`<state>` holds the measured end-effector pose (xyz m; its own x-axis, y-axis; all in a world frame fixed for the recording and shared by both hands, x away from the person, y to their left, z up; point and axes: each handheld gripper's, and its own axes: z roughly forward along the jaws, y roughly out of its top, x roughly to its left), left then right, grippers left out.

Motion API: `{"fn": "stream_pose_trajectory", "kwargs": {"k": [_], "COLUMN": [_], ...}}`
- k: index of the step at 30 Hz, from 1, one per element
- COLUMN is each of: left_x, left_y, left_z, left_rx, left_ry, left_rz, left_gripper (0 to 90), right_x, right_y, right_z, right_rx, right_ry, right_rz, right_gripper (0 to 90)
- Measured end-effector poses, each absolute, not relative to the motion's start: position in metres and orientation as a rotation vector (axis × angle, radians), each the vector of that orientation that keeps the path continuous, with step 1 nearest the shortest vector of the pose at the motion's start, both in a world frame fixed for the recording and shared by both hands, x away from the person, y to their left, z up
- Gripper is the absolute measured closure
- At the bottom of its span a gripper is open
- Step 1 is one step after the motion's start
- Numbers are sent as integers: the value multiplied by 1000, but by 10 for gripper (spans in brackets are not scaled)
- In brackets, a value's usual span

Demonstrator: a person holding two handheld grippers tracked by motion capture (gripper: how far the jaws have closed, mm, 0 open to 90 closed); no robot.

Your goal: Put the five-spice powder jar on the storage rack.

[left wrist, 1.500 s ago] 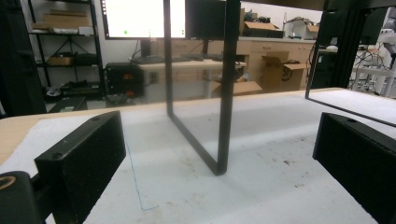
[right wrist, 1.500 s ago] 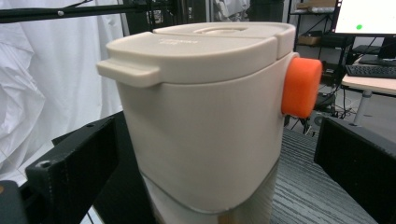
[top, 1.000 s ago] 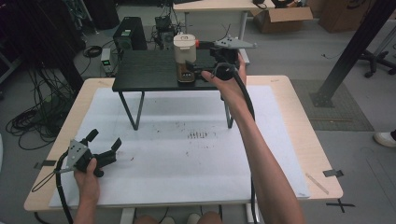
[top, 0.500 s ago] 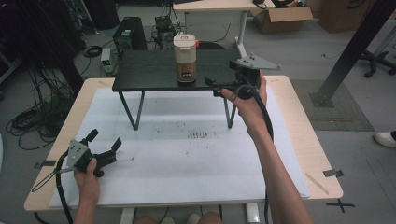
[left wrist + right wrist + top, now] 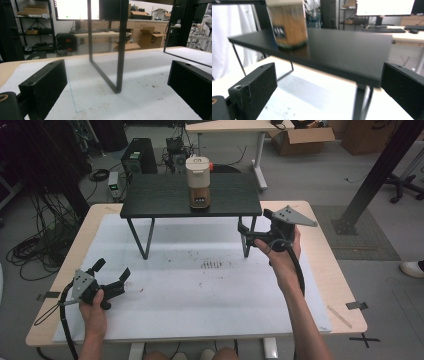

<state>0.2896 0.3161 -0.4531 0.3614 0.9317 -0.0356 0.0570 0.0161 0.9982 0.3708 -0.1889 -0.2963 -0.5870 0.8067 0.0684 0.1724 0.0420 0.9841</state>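
The left gripper [image 5: 111, 279] rests low on the white mat [image 5: 190, 290], jaws spread and empty, well apart from the jar [image 5: 198, 175]. That wood-and-white jar stands upright on the black shelf [image 5: 160, 197]. The right gripper [image 5: 246, 231], released and empty too, hovers nearer, below the shelf's right corner, in a cluttered lab.

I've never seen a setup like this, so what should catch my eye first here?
Probably the brown-and-white canister standing alone on the black raised shelf at the table's far side. Next, the two hand-held tools: the right gripper, open, near the shelf's right leg, and the left gripper, open, low over the white mat.
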Motion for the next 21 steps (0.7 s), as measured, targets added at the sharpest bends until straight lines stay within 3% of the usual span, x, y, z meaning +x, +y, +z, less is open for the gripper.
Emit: {"fn": "stream_pose_trajectory", "kwargs": {"k": [21], "left_x": [290], "left_y": [316], "left_z": [-453], "left_rx": [1382], "left_ry": [981], "left_rz": [888], "left_gripper": [29], "right_x": [343], "right_y": [-232], "right_z": [-423], "right_rx": [1120], "right_ry": [1724], "right_rz": [1442], "right_gripper": [10]}}
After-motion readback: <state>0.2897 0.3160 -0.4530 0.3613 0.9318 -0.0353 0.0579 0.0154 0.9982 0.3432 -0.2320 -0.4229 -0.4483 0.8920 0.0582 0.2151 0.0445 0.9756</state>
